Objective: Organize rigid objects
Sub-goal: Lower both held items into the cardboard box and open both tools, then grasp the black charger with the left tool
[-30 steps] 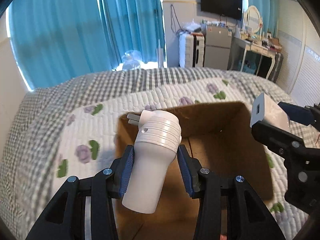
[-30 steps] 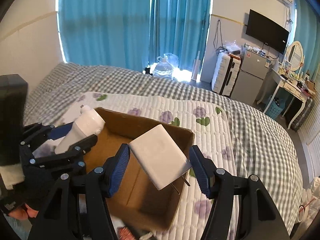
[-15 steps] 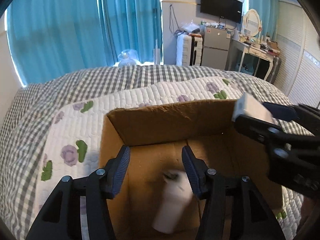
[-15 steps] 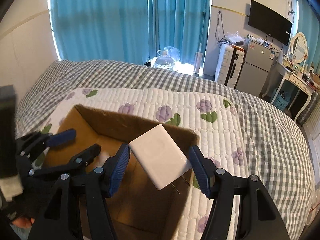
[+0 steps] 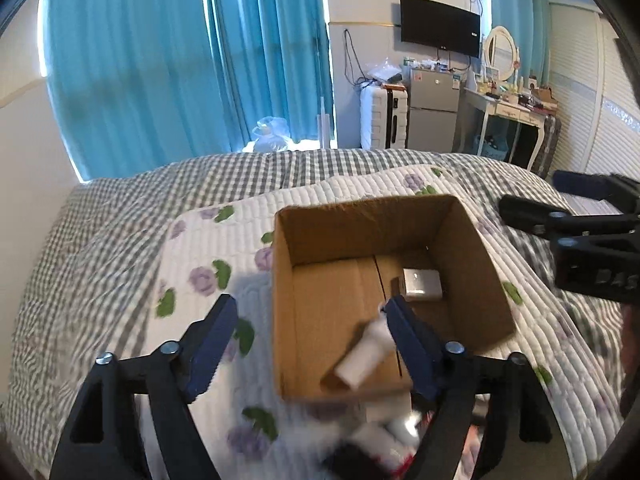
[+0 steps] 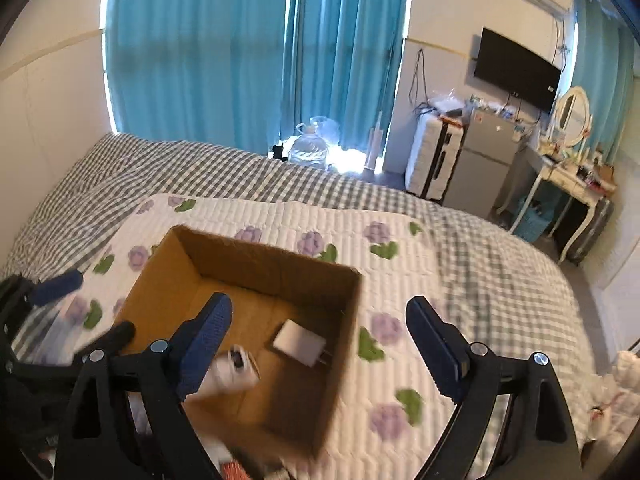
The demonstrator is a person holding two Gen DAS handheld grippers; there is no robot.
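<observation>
An open cardboard box sits on the flowered mat. Two things lie on its floor. One is a white cylindrical plug adapter, on its side. The other is a flat white square charger, lying nearer the far right corner. My left gripper hovers over the box's near left edge, its jaws opening with nothing held. My right gripper hangs above the box's right side, its jaws also opening and empty.
The box stands on a white quilted mat with purple flowers, laid over a grey checked bed cover. Blurred small items lie just in front of the box. Blue curtains, a suitcase, a fridge and a dressing table stand far behind.
Both grippers let go. The adapter dropped from the left jaws and the charger from the right jaws into the box. Both sets of jaws widened and drew back from it.
</observation>
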